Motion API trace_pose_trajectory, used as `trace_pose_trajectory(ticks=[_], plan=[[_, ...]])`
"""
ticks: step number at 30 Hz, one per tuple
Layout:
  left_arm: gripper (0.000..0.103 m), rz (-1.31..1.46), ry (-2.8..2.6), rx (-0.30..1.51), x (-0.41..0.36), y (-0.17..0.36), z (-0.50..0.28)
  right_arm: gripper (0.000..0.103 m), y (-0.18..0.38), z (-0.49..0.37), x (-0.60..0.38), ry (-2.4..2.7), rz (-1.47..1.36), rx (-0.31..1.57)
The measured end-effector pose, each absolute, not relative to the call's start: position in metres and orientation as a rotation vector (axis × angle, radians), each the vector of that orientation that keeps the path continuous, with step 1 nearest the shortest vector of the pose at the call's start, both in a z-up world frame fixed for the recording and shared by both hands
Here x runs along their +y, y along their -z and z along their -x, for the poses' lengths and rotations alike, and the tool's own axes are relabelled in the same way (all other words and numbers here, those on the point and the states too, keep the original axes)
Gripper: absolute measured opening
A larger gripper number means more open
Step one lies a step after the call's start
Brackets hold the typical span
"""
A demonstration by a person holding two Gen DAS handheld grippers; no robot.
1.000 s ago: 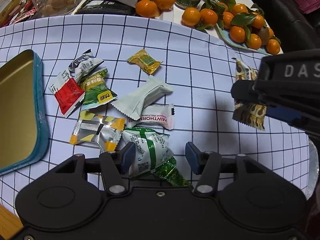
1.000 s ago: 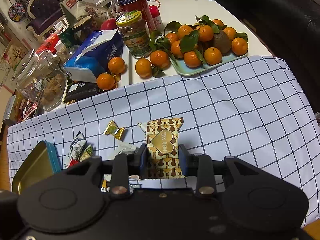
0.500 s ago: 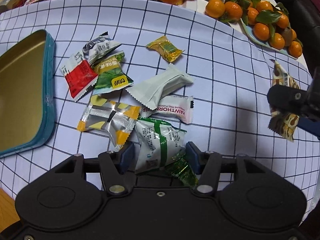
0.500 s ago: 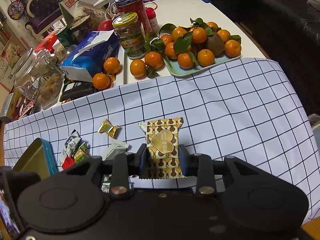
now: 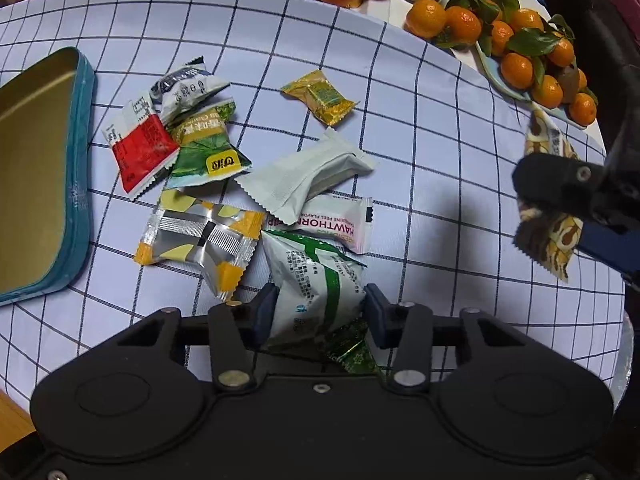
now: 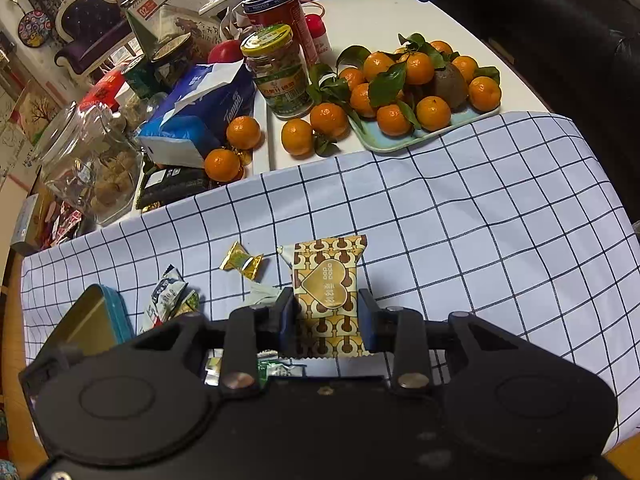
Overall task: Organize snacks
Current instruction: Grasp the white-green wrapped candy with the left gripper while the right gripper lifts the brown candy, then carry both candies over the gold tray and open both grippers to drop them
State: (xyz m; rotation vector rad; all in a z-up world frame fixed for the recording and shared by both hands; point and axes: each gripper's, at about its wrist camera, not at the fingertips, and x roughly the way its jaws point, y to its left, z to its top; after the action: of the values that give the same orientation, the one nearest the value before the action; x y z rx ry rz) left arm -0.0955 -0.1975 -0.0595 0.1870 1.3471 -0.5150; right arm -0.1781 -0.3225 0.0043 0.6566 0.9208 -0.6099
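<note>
Left gripper (image 5: 318, 312): its jaws have just been closing and are now pressing both sides of the white-and-green packet (image 5: 316, 280), nearest the near edge of the checked tablecloth (image 5: 440, 152); the grip is taking the closest snack first, I judge
Green foil candy (image 5: 354, 354): lying partly under that packet, close to the right pad, so it may be dragged along
Right gripper (image 6: 326, 316): jaws narrow, clamping the brown-and-gold heart packet (image 6: 326, 292) upright above the cloth near its right edge, seemingly waiting its turn
Loose pile: the silver-and-yellow packet (image 5: 200, 240), pink hawthorn packet (image 5: 332, 220), plain white packet (image 5: 308, 176), and red packet (image 5: 140, 152) are overlapping mid-cloth, still unsorted
Gold candy (image 5: 320, 98): lying apart, further back
Teal tin (image 5: 82, 184): standing open at the cloth's left edge, probably the destination
Tangerine tray (image 6: 400, 142): beyond the far edge
</note>
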Motion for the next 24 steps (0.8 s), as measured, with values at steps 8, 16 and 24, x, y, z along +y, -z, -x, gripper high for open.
trace_pose_trajectory(ticks=[8, 16, 24], plan=[[0.053, -0.145, 0.459, 1.233, -0.181, 0.013, 0.084, 0.034, -0.001, 0.186, -0.338, 0.704, -0.707, 0.937], [0.053, -0.130, 0.346, 1.152, -0.167, -0.003, 0.048, 0.034, 0.011, 0.165, -0.323, 0.692, -0.675, 1.030], [0.053, -0.090, 0.226, 1.164, -0.121, 0.005, 0.012, 0.034, 0.014, 0.127, -0.288, 0.610, -0.594, 1.085]])
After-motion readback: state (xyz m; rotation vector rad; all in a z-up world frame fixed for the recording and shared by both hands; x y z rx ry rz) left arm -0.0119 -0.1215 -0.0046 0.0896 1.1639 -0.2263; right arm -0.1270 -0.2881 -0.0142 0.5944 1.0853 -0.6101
